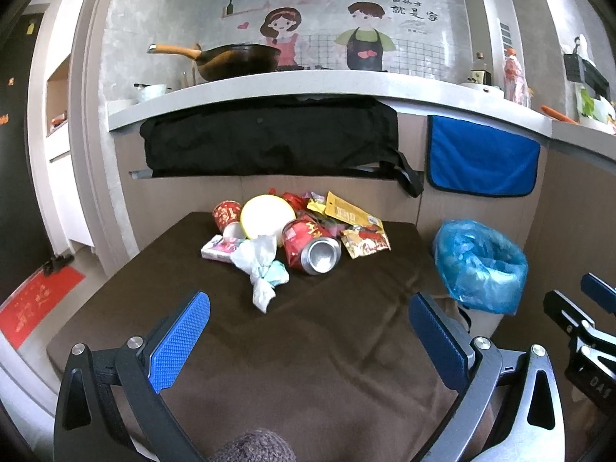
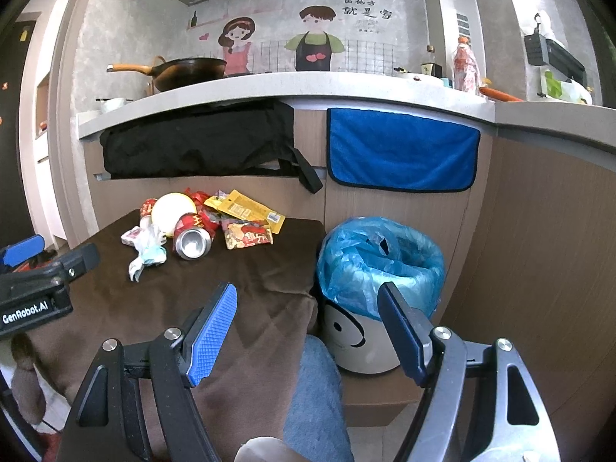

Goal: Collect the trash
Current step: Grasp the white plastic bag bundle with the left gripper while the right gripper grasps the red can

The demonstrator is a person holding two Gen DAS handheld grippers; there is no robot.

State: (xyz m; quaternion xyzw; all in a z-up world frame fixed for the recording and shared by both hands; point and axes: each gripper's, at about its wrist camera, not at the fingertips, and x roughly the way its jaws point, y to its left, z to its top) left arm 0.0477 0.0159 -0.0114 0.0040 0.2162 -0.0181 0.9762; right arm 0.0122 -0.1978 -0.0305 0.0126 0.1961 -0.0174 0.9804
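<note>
Kitchen, brown-covered bench [image 1: 308,346]; trash pile [image 1: 296,231] at far edge, left of blue-lined bin [image 2: 379,269]. Left gripper [image 1: 308,335] and right gripper [image 2: 312,327] spread, empty.

At centre frame we see a red can [image 1: 311,245] with a silver top, a crumpled white tissue [image 1: 257,265] and a yellow packet [image 1: 352,213] on the dark brown cloth [image 1: 308,346]. At right we see a white bin [image 2: 362,346] with a black face drawing, lined with a translucent blue bag [image 2: 369,265]. Upper right hangs a blue towel [image 2: 400,154] edged in black; each tool [image 1: 308,331] has blue diamond-textured pads [image 1: 181,342].
</note>
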